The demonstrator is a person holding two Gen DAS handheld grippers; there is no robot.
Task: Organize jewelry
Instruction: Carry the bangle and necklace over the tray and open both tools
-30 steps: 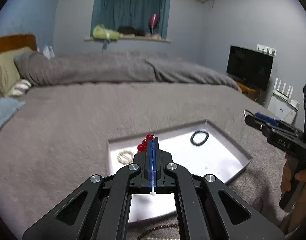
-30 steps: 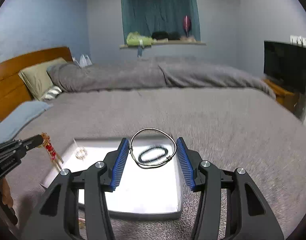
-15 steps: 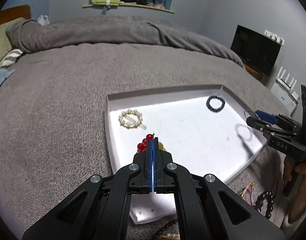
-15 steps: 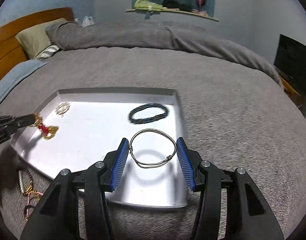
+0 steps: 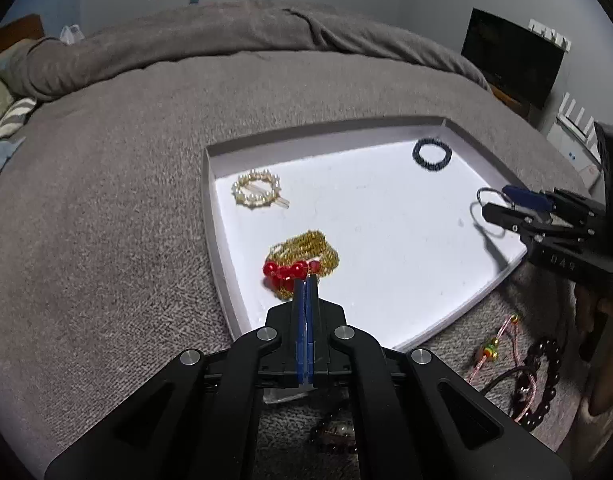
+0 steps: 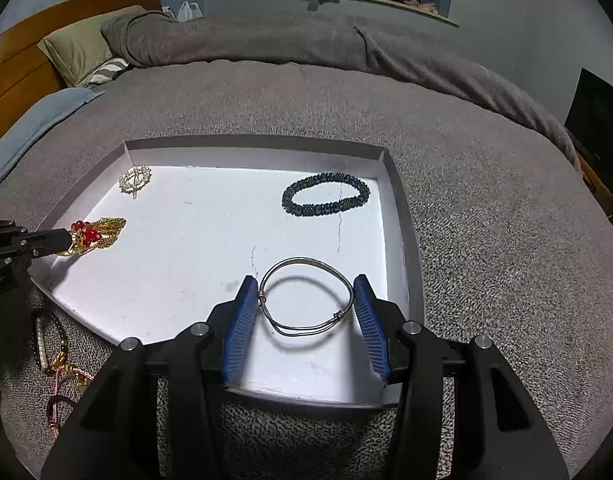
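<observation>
Dark brown beaded bracelet (image 5: 540,384) half lost behind the person's hand (image 5: 602,344); another dark bead strand (image 5: 330,432) hides under the left gripper's arms.

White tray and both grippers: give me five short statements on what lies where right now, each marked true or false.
1. The left gripper is shut on the gold chain with red beads. True.
2. The right gripper holds a pearl hair clip. False: it holds the silver wire bangle between its fingers.
3. The dark beaded bracelet lies inside the white tray. True.
4. The pearl hair clip lies on the grey bedspread. False: it lies in the tray.
5. All the jewelry is in the tray. False: a dark brown bead bracelet and a pink cord bracelet lie on the bedspread.
</observation>
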